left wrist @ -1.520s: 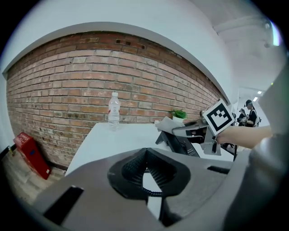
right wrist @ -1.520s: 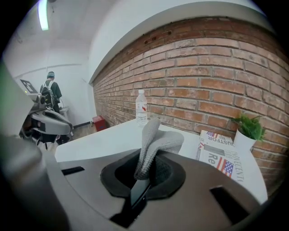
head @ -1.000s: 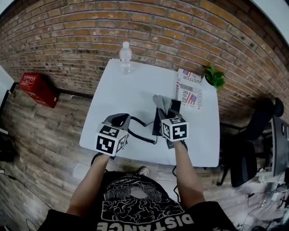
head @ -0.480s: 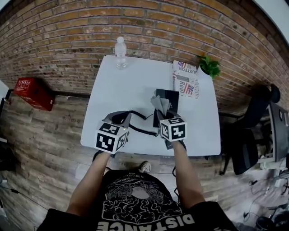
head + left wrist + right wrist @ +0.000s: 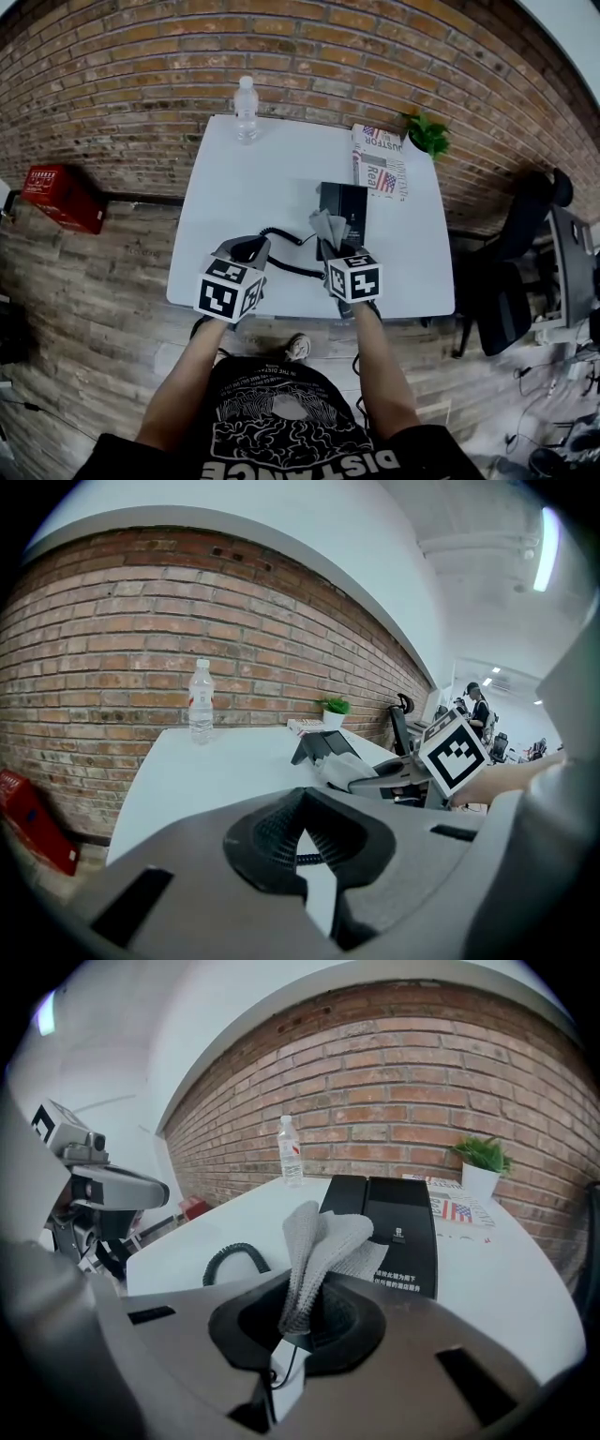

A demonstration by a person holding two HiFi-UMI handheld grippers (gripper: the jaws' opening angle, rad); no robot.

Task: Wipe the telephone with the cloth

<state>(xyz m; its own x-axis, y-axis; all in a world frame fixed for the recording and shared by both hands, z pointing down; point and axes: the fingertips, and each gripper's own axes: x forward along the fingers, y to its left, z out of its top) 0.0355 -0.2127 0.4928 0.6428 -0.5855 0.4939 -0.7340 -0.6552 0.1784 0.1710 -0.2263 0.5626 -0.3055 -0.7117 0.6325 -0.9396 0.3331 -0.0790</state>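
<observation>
Right gripper (image 5: 330, 247) drew cloth (image 5: 328, 225) nearer along telephone (image 5: 345, 199).

Head view: from above the person (image 5: 281, 422), steeply down; whole surface (image 5: 239, 192) and brick wall (image 5: 281, 52) in frame, far. Left and right gripper views: low, near the surface, facing the wall. All three share water bottle (image 5: 245, 108), telephone (image 5: 345, 202).

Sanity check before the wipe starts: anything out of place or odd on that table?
Nothing spilled or damaged. Only untidy bit: the telephone's coiled cord sprawls loose over the table toward the left gripper. The right gripper pinches the cloth by the telephone; the bottle stands upright.
</observation>
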